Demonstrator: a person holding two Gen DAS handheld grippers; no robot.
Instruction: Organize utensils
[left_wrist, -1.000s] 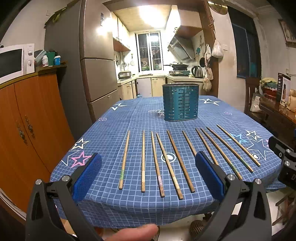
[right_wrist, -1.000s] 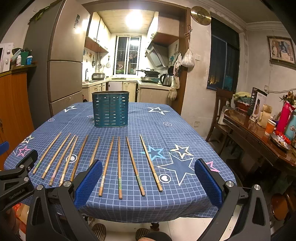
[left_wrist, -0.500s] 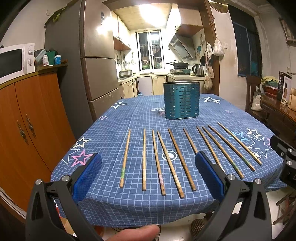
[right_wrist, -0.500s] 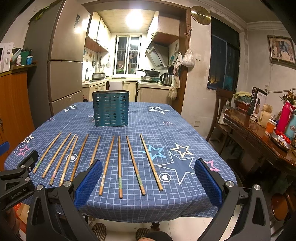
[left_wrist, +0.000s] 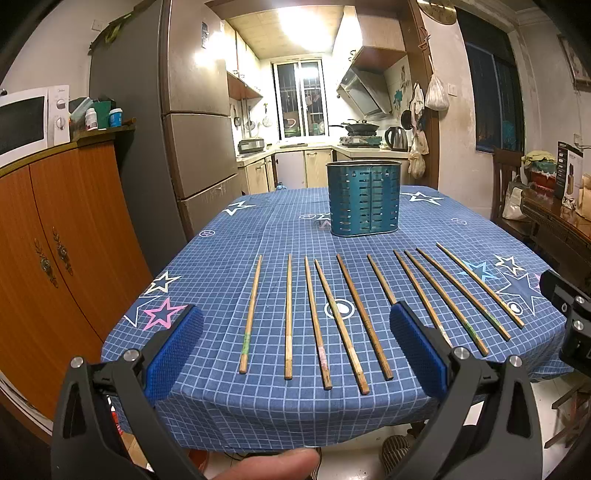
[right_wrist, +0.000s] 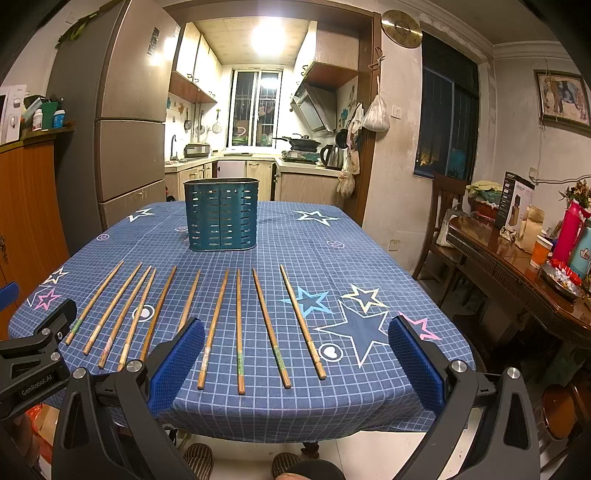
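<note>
In the left wrist view, the left gripper (left_wrist: 295, 347) hovers at the near edge of the table (left_wrist: 229, 413), its blue pads (left_wrist: 173, 354) spread wide apart with nothing between them. Ten chopsticks (left_wrist: 314, 317) lie flat on the blue cloth in a loose row, each with its long axis running away from the gripper toward the holder (left_wrist: 364, 197), thick ends nearest the table edge. Five of them fall between the two pads; the sixth is partly hidden behind the right pad, and four more fan off to the right, toward the right gripper, whose black body shows at the frame's edge. The single teal slotted holder stands upright beyond the row, well apart from the chopstick tips and empty as far as its rim shows. In the right wrist view, the right gripper (right_wrist: 295, 358) is likewise held wide open and empty at the near edge. Here four chopsticks (right_wrist: 240, 328) lie between its pads, one is partly hidden behind the left pad, and five spread leftward toward the left gripper's body. The holder (right_wrist: 221, 214) sits ahead and left of center. So each hand is nearer its own half of the row, and a pick likely calls for dropping forward and down across a stick's width, not along its length.
</note>
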